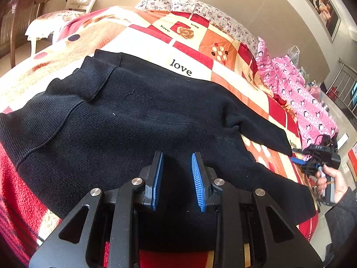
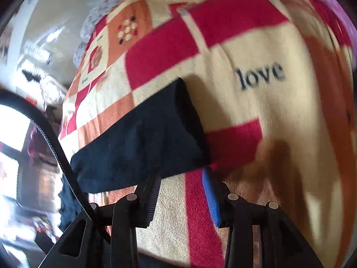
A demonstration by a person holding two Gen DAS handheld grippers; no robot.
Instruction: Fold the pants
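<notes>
Left gripper (image 1: 177, 156) jaws parted, empty, over pants (image 1: 138, 120) | right gripper (image 2: 181, 174) parted, empty

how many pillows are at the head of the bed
2, both floral-print and seen from the left wrist camera: one pillow at the far end of the blanket, the other pillow just right of it, running along the wall. More may be hidden behind the blanket's edge.

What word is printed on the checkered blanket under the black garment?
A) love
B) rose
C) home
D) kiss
A: the word "love" shows in dark letters on a cream square of the checkered blanket, just past the far edge of the black garment, and again in the right wrist view.
</notes>
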